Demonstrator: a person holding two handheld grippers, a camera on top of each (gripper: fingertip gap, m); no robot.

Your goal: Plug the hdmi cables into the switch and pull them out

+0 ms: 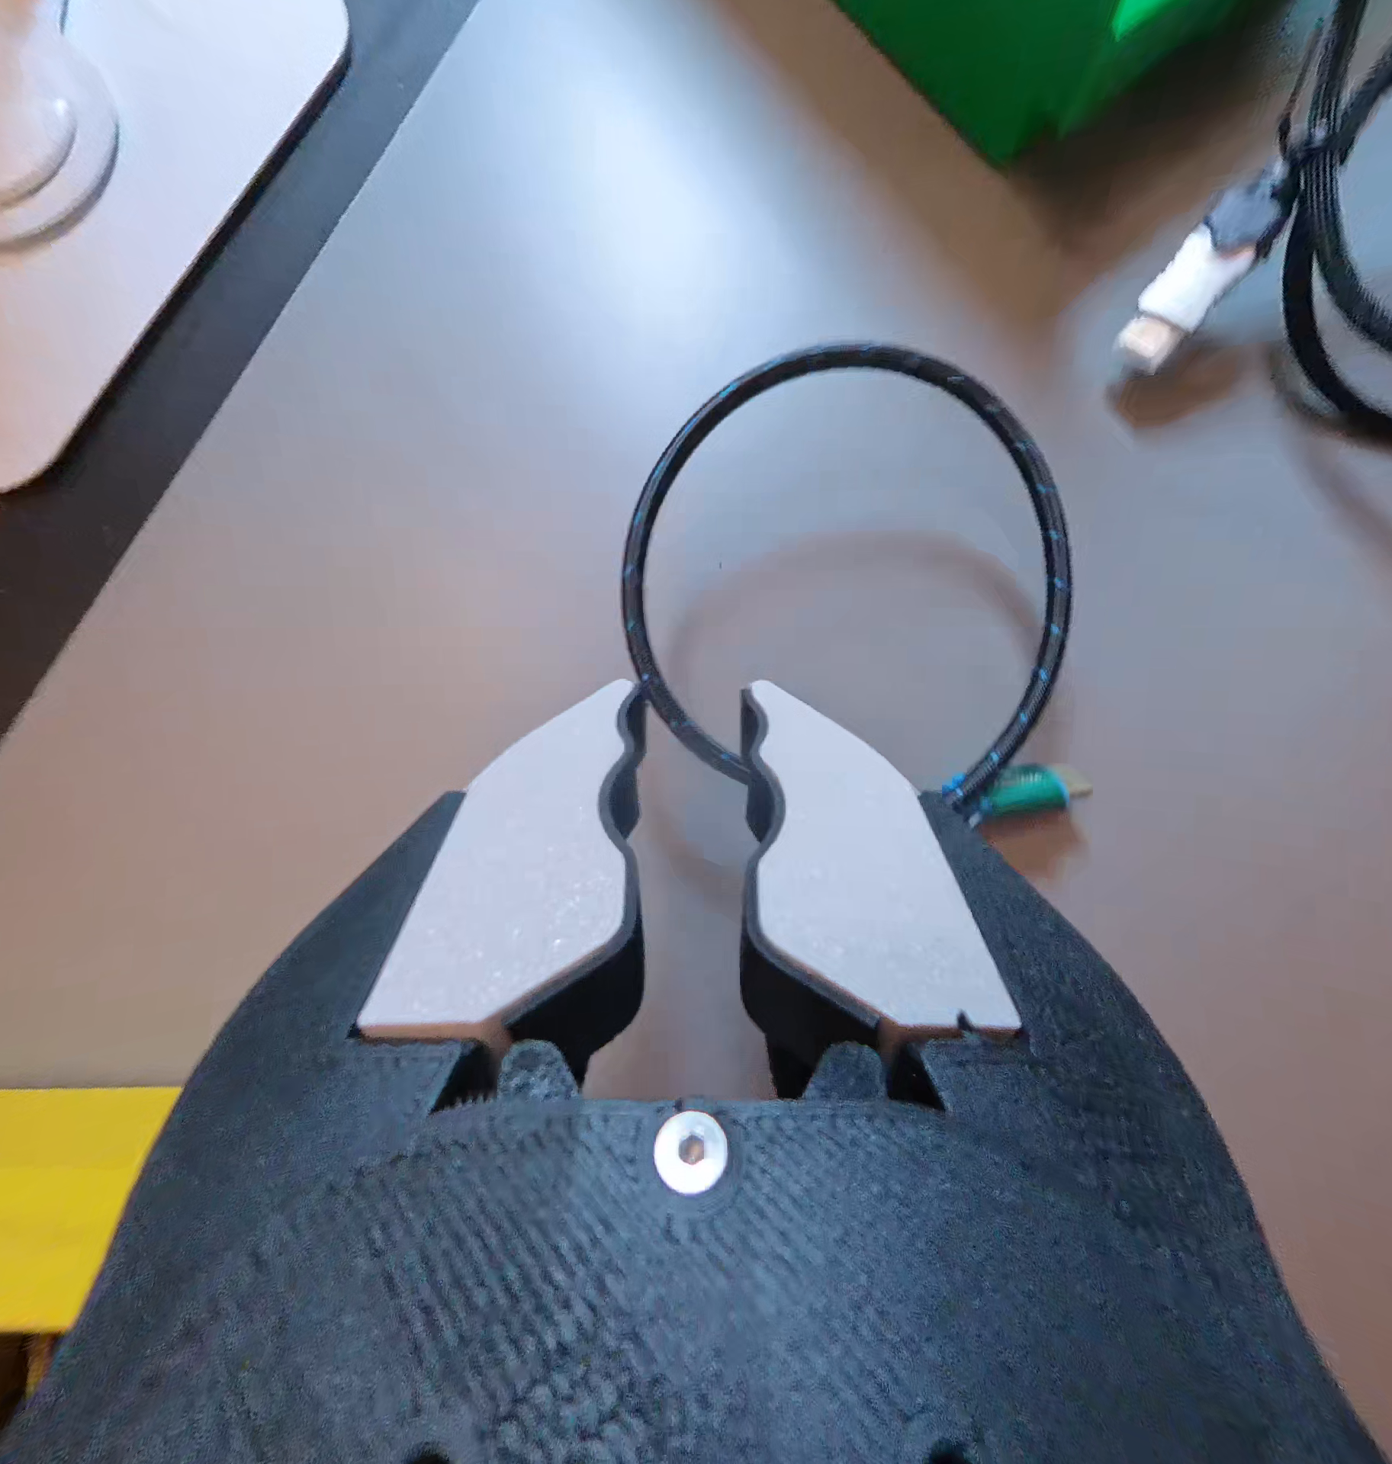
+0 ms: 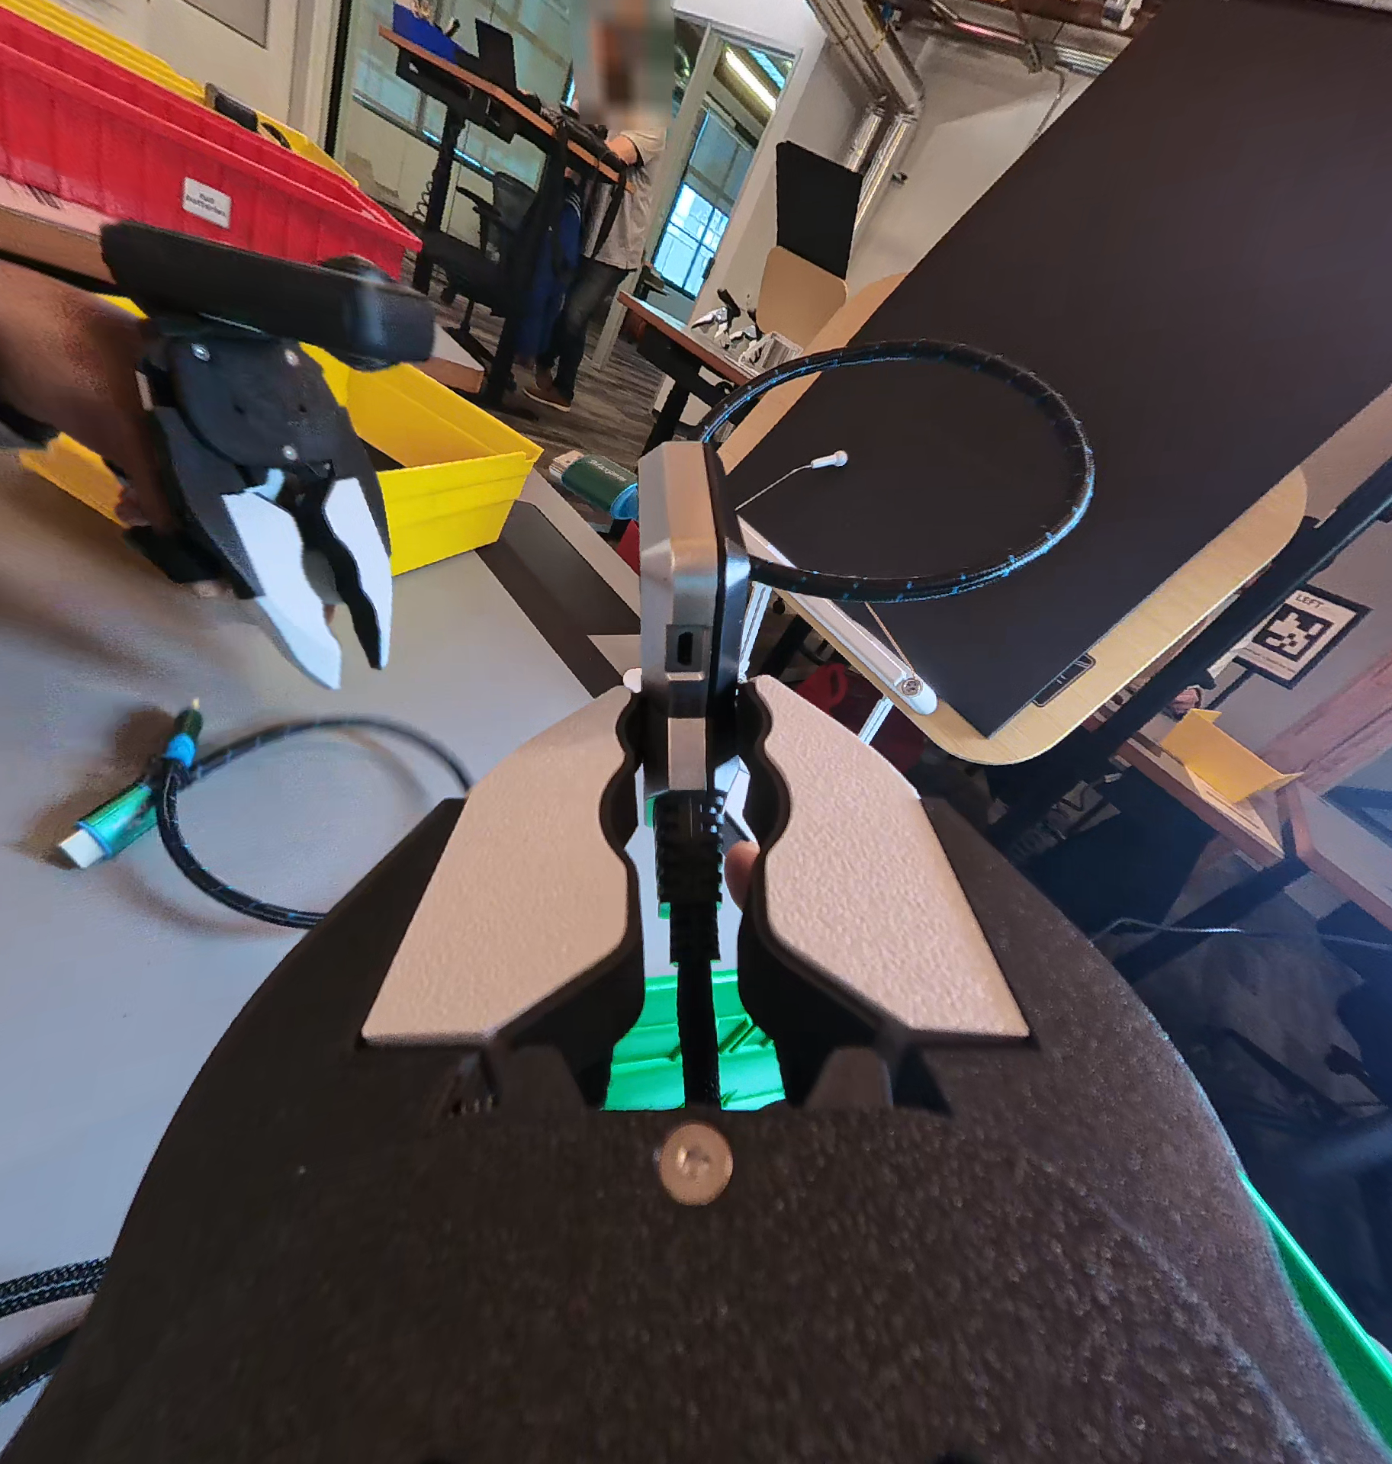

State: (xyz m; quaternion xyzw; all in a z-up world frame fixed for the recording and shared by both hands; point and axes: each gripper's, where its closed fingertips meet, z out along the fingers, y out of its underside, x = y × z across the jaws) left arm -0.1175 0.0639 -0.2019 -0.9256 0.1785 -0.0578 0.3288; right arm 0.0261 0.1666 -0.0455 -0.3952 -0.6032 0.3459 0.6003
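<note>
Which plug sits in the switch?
The black ribbed plug, under the switch in the right gripper; the green plug lies loose on the table.

The cable (image 1: 1053, 570) is black braid flecked with blue, its plug (image 1: 1029, 788) green. The switch (image 2: 680, 586) is silver-grey with a black face. The table (image 1: 518, 396) seems grey-brown under glare. One bin (image 2: 455, 467) is yellow, another bin (image 2: 122, 150) red.
</note>
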